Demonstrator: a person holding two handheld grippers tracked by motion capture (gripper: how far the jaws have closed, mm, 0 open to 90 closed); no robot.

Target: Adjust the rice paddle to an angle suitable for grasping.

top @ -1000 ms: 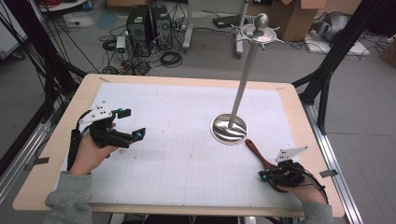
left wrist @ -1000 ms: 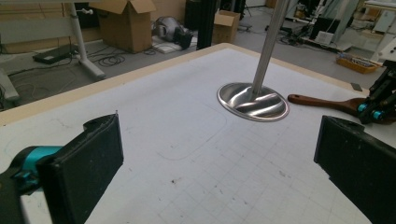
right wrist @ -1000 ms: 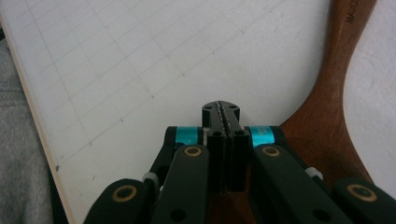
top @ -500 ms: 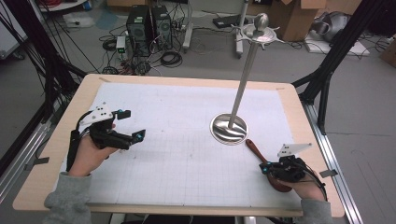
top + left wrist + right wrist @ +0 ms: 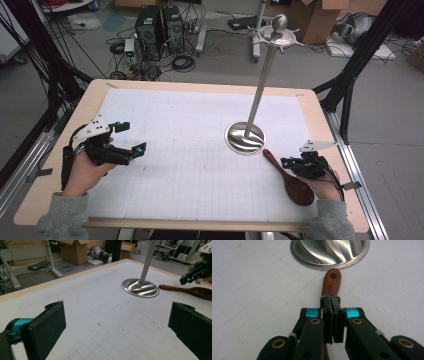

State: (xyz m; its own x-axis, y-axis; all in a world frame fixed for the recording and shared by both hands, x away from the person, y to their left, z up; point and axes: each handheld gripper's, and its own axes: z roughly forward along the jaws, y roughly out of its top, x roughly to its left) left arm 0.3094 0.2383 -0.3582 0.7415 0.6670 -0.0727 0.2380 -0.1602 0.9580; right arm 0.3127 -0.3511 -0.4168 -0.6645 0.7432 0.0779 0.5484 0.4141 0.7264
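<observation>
A dark wooden spoon (image 5: 292,182) lies flat on the white gridded mat at the right, its handle end by the round base of a metal stand (image 5: 245,138). My right gripper (image 5: 286,162) is shut with nothing between its jaws. It hovers just over the spoon handle (image 5: 331,282), pointing at the stand base (image 5: 329,252). My left gripper (image 5: 134,136) is held open over the mat at the left, nothing between its pads (image 5: 47,322). From the left gripper view the stand base (image 5: 140,287), the spoon (image 5: 192,291) and the right gripper (image 5: 191,277) lie ahead.
The stand's thin pole rises to a knobbed top with hooks (image 5: 278,31). The mat (image 5: 190,150) covers a wooden table (image 5: 90,102). Black frame legs, cables, computers and cardboard boxes stand on the floor beyond.
My right gripper has shifted away from the person and off the spoon's bowl, which now shows whole. The left gripper has barely moved.
</observation>
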